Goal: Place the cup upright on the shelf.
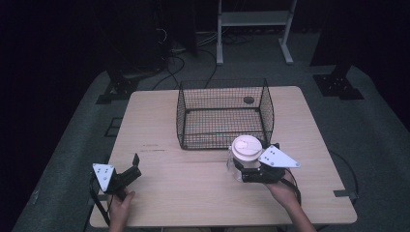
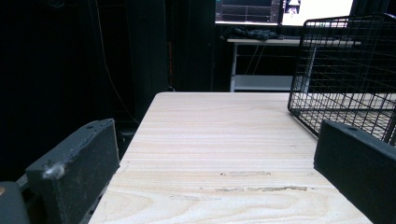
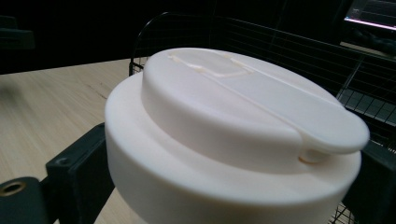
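Two black jaws of the right gripper [image 1: 247, 166] are closed on a clear plastic cup with a cream-white lid [image 1: 245, 153], one jaw at each side of it. In the right gripper view the round lid [image 3: 243, 126] is very close to the camera, and a dark jaw stands at its left side and another at its right side. The cup stands upright near the front right part of the light wooden table [image 1: 193, 193], just in front of the black wire basket [image 1: 224, 113]. I cannot tell if the cup bottom touches the table. The person's right hand [image 1: 283, 188] holds this gripper from behind.

The left gripper [image 1: 133, 166] is near the front left corner of the table, well apart from the cup. Its jaws are spread wide with nothing between them; in the left gripper view, bare wood [image 2: 219, 154] lies between them, and the basket [image 2: 345, 70] is at the right. The person's left hand [image 1: 121, 203] holds it.

The basket is open at the top and stands in the middle of the far half of the table. Around the table is a grey floor [image 1: 377, 125], and cables [image 1: 174, 65] lie on the floor behind the table.
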